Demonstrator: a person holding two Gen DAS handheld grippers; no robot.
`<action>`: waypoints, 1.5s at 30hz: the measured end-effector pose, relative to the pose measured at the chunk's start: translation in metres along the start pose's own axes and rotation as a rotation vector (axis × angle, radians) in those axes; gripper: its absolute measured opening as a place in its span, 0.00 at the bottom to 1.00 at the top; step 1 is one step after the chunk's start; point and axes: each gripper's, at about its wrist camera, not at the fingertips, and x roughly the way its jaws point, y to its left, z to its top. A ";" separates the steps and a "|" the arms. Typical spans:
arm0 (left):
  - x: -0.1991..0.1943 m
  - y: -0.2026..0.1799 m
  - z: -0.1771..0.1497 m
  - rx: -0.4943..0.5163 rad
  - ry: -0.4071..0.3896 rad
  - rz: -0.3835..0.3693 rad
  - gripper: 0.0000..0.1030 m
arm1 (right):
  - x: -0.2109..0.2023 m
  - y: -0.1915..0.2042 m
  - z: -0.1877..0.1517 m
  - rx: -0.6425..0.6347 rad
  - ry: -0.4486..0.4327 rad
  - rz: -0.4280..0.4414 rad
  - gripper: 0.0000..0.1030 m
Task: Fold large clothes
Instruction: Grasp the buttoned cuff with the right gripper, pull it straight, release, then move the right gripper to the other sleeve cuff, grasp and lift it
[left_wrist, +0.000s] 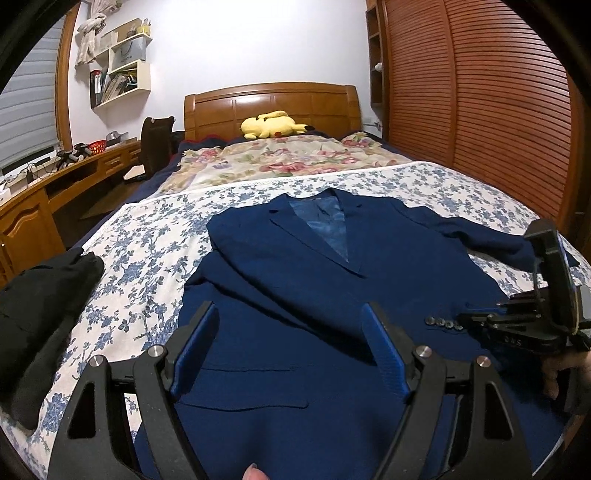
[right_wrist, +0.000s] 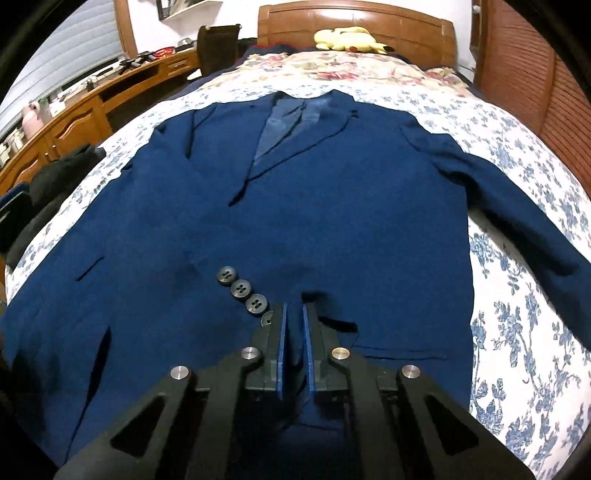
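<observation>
On the bed, spread over a blue-and-white floral sheet (left_wrist: 147, 236), lies a navy suit jacket (left_wrist: 295, 280), front side up, its collar toward the wooden headboard (left_wrist: 271, 107) at the top of the frame. One sleeve is folded across the chest, so its cuff with a row of dark buttons (right_wrist: 242, 290) sits near the middle of the jacket in the right wrist view. The other sleeve (right_wrist: 528, 218) stretches out toward the right edge of that view, lying on the sheet.

The left gripper (left_wrist: 291, 343) hovers low in the centre of its own view, above the jacket's lower front, its blue-padded fingers spread wide with nothing between them. The right gripper (right_wrist: 294, 343) has its pads drawn nearly together just beside the buttoned cuff, with dark blue cloth showing in the narrow gap; whether it truly pinches the fabric I cannot tell. In the left wrist view the right gripper shows at the right edge, its tips at the row of buttons.

A dark folded garment (left_wrist: 40, 314) rests at the left edge of the bed. A yellow plush toy (left_wrist: 271, 125) lies against the headboard, beyond a pink-flowered quilt (left_wrist: 280, 158). A wooden desk (left_wrist: 48, 192) runs along the left, and slatted wardrobe doors (left_wrist: 480, 103) fill the right.
</observation>
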 end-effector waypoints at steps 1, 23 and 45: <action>0.000 0.001 0.000 -0.005 0.000 0.000 0.77 | -0.003 0.001 0.000 -0.007 -0.015 -0.002 0.08; 0.007 0.005 0.002 -0.045 0.009 0.012 0.77 | -0.086 -0.021 -0.024 0.031 -0.250 -0.075 0.08; 0.041 -0.045 0.006 -0.004 0.058 -0.025 0.77 | -0.084 -0.154 -0.036 0.154 -0.122 -0.314 0.47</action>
